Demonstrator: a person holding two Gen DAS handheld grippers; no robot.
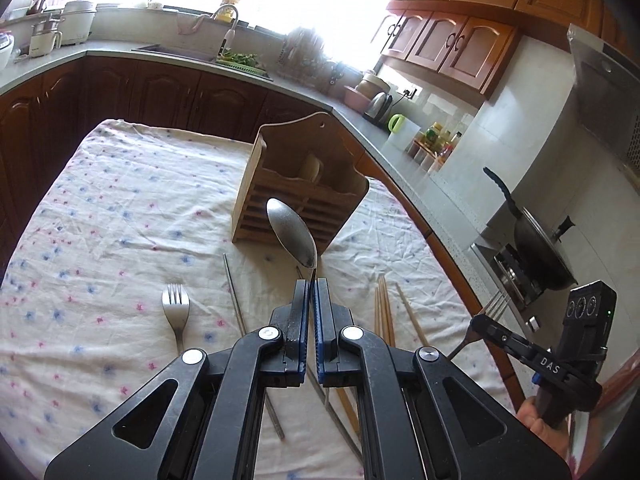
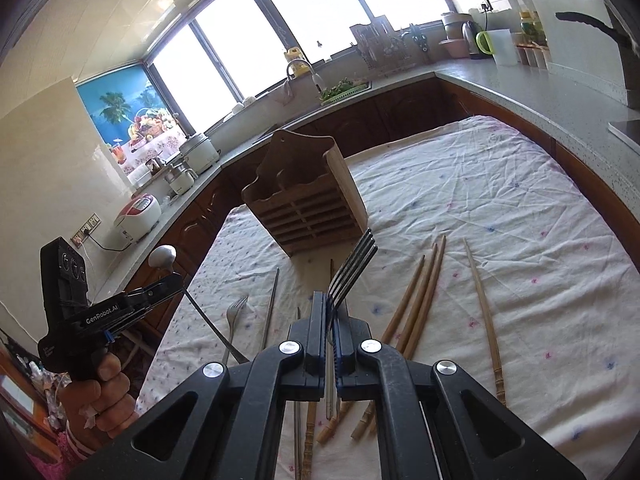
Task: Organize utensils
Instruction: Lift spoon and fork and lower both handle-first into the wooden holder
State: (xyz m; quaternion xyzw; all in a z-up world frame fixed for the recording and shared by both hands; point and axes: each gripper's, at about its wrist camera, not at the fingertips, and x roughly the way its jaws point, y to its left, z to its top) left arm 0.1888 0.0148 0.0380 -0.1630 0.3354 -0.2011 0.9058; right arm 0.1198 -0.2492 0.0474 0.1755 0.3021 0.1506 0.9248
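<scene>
My left gripper [image 1: 311, 282] is shut on a metal spoon [image 1: 291, 232], bowl up, held above the cloth in front of the wooden utensil holder [image 1: 298, 190]. My right gripper [image 2: 329, 300] is shut on a metal fork [image 2: 352, 264], tines pointing at the holder [image 2: 306, 196]. The right gripper with its fork also shows in the left wrist view [image 1: 486, 322]. The left gripper with its spoon shows in the right wrist view [image 2: 170, 280]. On the cloth lie a second fork [image 1: 176, 312], metal chopsticks [image 1: 236, 304] and several wooden chopsticks [image 2: 420, 304].
The table is covered by a flowered white cloth [image 1: 100, 208]. A grey counter [image 1: 420, 176] with dark cabinets wraps around it. A wok [image 1: 536, 248] sits on the stove at the right. A sink [image 1: 176, 52] and appliances stand at the back.
</scene>
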